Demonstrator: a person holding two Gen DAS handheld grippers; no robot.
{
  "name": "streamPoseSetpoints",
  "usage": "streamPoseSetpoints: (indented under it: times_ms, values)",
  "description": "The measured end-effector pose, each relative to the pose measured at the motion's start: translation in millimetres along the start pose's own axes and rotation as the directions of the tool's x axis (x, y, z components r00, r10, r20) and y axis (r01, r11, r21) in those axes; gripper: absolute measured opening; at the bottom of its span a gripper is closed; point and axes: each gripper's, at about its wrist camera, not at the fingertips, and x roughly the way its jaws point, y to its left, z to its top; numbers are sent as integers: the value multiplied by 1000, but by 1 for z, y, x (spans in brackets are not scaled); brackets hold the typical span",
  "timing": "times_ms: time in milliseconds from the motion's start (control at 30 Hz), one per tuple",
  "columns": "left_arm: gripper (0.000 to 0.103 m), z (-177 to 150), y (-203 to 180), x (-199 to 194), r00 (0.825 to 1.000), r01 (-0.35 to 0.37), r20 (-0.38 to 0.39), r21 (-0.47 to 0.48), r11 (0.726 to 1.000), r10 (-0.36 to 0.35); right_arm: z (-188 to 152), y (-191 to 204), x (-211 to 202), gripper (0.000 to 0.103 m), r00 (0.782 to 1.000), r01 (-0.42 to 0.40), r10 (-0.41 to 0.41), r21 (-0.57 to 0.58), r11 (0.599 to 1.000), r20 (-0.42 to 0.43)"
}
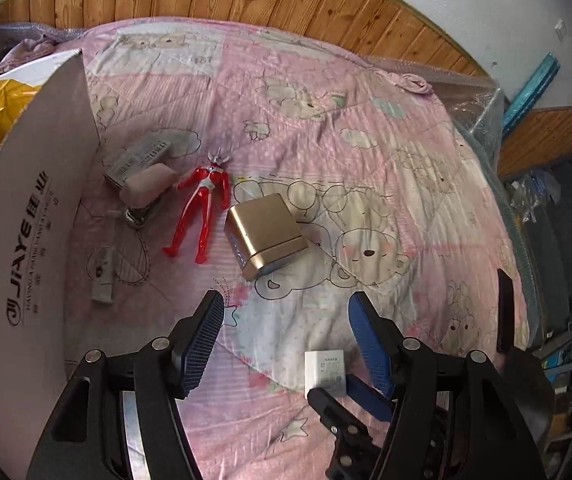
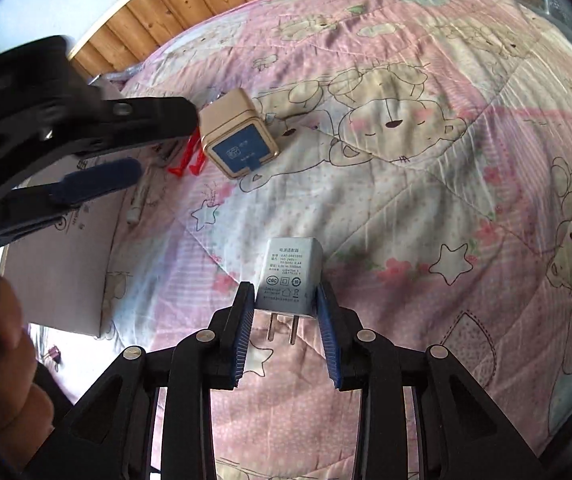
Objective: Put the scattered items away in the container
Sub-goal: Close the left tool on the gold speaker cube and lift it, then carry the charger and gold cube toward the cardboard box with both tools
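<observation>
Our right gripper (image 2: 286, 300) sits low centre in the right wrist view, its two blue-padded fingers (image 2: 244, 328) pressed against the sides of a white power adapter (image 2: 289, 276), which we hold with its prongs pointing back toward the camera. The adapter appears to be just above the pink bear-print quilt (image 2: 425, 200), though we cannot tell whether it is lifted clear. Our left gripper (image 1: 286, 340), at the bottom of the left wrist view, stands spread wide with nothing between its pads; the same adapter (image 1: 324, 372) shows just below and right of them.

The container, a white cardboard box (image 1: 26, 220) with a yellow bag inside, fills the left edge of the left view. Still lying loose on the quilt are a red toy figure (image 1: 202, 208) at centre left, a gold box (image 1: 264, 232) beside it at centre, a grey flat box (image 1: 142, 156) with a pinkish lump (image 1: 148, 188) on it near the carton, and a thin pen-like item (image 1: 104, 276) at lower left.

We judge the main risk to be the grip: the pads hold only the lower part of the adapter's smooth sides, so a quick swing toward the carton could let it pivot or slip out. Our two grippers are also close together, and crossing to the left could knock them against each other or against the carton's raised flap.
</observation>
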Motion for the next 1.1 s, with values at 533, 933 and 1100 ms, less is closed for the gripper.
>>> streamPoseSetpoints:
  times_ms: [533,933,1100]
  values:
    - [49,31,4,80,984,-174,-36,-9,985,173,8,-29,0,33,997,-76,76,95,993,-1]
    - [49,-20,1,20,987,-158,-9,20,987,158,4,-18,-11,32,995,-100,99,48,994,19]
    - [49,-40,2,-4,989,-147,4,19,989,147,-2,-12,-21,11,996,-87,86,21,996,31]
